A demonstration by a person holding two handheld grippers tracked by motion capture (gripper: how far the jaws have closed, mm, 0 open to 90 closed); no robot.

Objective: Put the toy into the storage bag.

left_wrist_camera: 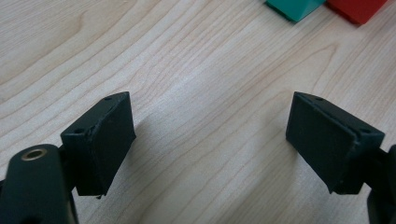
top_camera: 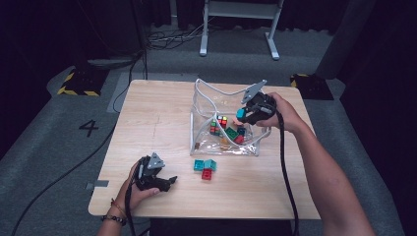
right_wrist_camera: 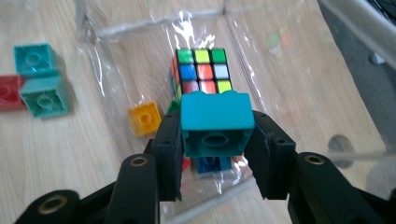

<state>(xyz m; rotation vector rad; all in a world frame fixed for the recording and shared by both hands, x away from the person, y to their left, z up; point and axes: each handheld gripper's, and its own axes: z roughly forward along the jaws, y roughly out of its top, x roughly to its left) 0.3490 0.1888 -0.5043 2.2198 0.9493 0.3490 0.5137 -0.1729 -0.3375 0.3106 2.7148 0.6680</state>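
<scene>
Transfer of toy bricks into the clear plastic zip bag (top_camera: pixel 201 142) was the step in hand, judging by the layout. The right hand-held gripper (right_wrist_camera: pixel 217 154) pinched a teal plastic building brick (right_wrist_camera: pixel 217 125) between its two black pads, the brick's hollow underside facing the camera on that gripper. In the high view this teal plastic building brick (top_camera: pixel 241 113) hung over the far right part of the bag's open mouth, above the contents.

Inside the bag lay a multicoloured puzzle cube (right_wrist_camera: pixel 201 70), a yellow brick (right_wrist_camera: pixel 144 118) and, partly hidden below the held brick, a blue brick (right_wrist_camera: pixel 212 164); other red and green pieces were visible in the high view.

The left hand-held gripper (top_camera: pixel 164 183) rested at the near left of the light wooden tabletop (top_camera: pixel 157 118), jaws spread wide with nothing between them.

Three bricks remained outside, just near of the bag: two teal bricks (top_camera: pixel 204 164) touching each other and a red brick (top_camera: pixel 207 174) against them.

The next move probably called for lowering the held brick clear of the bag's rim, then spreading the right jaws to release it beside the cube. The flexible bag wall could fold under contact, so a vertical approach seemed advisable.
</scene>
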